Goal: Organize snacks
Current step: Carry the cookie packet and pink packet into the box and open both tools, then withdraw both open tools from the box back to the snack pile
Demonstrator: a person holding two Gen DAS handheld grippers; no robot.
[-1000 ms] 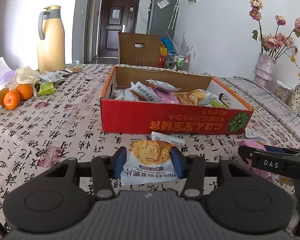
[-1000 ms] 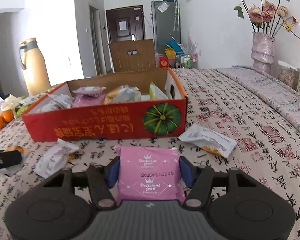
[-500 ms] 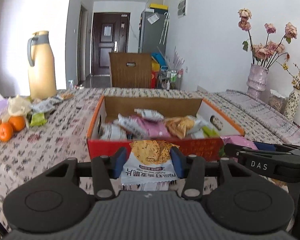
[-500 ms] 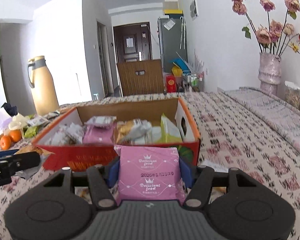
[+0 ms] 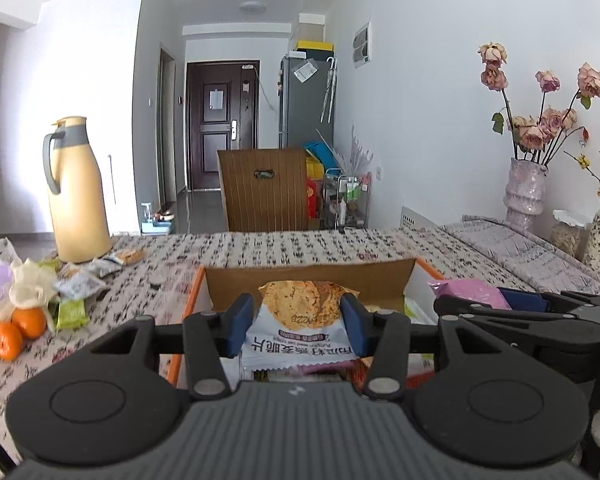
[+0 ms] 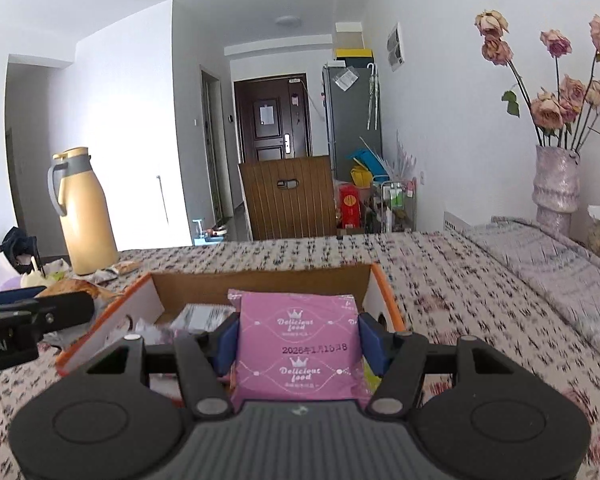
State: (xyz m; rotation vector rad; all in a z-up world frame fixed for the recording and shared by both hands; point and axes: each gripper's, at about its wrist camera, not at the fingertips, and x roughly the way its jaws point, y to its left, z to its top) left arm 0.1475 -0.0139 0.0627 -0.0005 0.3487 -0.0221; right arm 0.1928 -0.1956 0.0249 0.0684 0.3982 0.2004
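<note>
My left gripper (image 5: 299, 326) is shut on a white snack packet with a biscuit picture (image 5: 300, 320), held above the near side of the open cardboard box (image 5: 308, 280). My right gripper (image 6: 298, 338) is shut on a pink snack packet (image 6: 298, 344), also raised over the box (image 6: 260, 284). Several packets lie inside the box (image 6: 204, 318), mostly hidden by the grippers. In the left wrist view the right gripper (image 5: 512, 304) shows at the right with its pink packet (image 5: 468, 294). In the right wrist view the left gripper (image 6: 24, 312) appears at the left edge.
A yellow thermos jug (image 5: 78, 192) stands at the far left of the patterned tablecloth (image 6: 480, 300). Oranges (image 5: 12, 330) and loose packets (image 5: 80, 286) lie to the left. A vase of dried roses (image 5: 526, 192) stands at the right. A wooden chair back (image 5: 266, 190) is behind the table.
Both grippers have risen and moved forward with their packets, from the tabletop in front of the box to above its near wall. The box's red front has dropped out of view.
</note>
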